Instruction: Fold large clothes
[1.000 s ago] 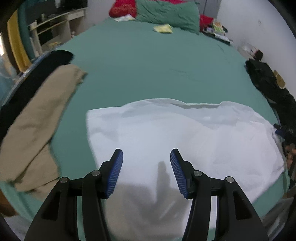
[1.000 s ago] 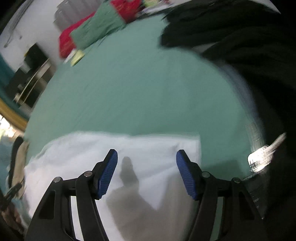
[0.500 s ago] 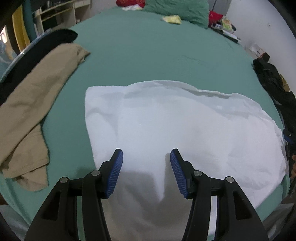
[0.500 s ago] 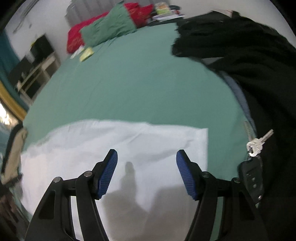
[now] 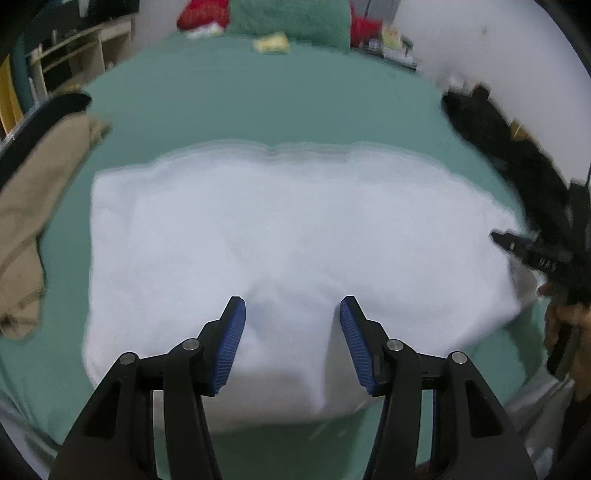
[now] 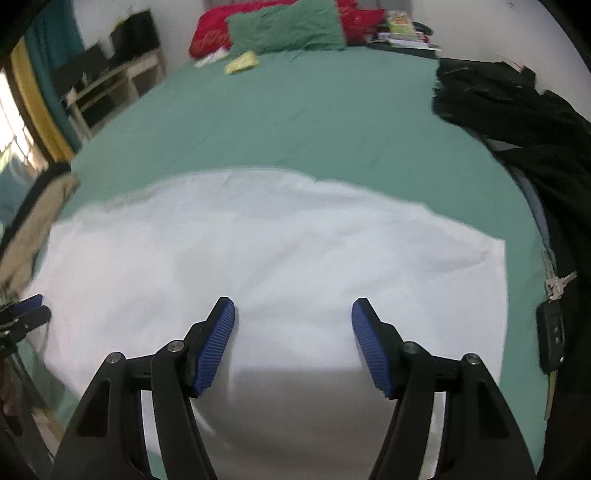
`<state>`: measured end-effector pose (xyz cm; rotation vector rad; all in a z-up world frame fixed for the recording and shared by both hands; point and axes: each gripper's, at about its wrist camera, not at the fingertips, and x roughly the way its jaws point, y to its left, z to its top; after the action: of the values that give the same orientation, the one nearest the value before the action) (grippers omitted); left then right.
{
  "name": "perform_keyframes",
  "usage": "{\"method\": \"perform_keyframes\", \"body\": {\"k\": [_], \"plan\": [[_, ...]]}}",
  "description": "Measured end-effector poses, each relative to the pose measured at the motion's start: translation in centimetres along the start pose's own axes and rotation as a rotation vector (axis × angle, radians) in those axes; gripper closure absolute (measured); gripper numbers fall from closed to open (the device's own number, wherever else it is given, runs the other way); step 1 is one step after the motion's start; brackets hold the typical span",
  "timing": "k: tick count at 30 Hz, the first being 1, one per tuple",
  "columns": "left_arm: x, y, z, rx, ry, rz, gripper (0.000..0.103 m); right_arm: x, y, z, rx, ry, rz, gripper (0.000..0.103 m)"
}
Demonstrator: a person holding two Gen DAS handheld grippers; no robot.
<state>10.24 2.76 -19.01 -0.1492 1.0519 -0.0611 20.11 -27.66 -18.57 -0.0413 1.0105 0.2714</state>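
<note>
garment: large white cloth garment [image 5: 295,236] lies spread flat on the green bedsheet [image 5: 266,107], at the near end of the bed, long side running left-right. Left wrist view is motion-blurred, so folds and edges are hard to read there.
left gripper: black two-finger gripper with blue ribbed pads [image 5: 292,332], jaws wide apart, nothing between the pads. It hangs over the near-middle part of the white garment; contact with the cloth cannot be told.
right gripper: same build [image 6: 293,332], jaws wide apart, holding nothing. It is over the near edge of the white garment [image 6: 280,258], pads apart from the cloth as far as visible. In the left wrist view it shows at the garment's right end [image 5: 532,254], with the person's hand [image 5: 561,325] on it.
garment right edge: straight side edge, lying flat on the sheet, well right of the right gripper's pads.
beige clothes: crumpled tan garment [image 5: 33,206] on the sheet just left of the white garment, apart from it.
black clothes: dark heap [image 6: 524,122] to the right of the white garment.
car key: black fob with metal keys [image 6: 552,325] just right of the white garment's right edge.
pillows: green pillow [image 6: 284,31] and red pillow [image 6: 210,35] at the far end, well beyond the white garment.
</note>
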Motion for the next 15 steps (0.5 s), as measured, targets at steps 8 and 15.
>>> {"method": "perform_keyframes", "body": {"k": [8,15], "plan": [[-1.1,-0.9,-1.5,0.051,-0.028,0.034,0.047,-2.5,-0.4,-3.4,0.012,-0.08,-0.031,0.024],[-4.0,-2.2,-1.3,0.064,-0.159,0.003,0.047,-5.7,-4.0,-8.6,0.301,-0.119,0.071,0.02]]}}
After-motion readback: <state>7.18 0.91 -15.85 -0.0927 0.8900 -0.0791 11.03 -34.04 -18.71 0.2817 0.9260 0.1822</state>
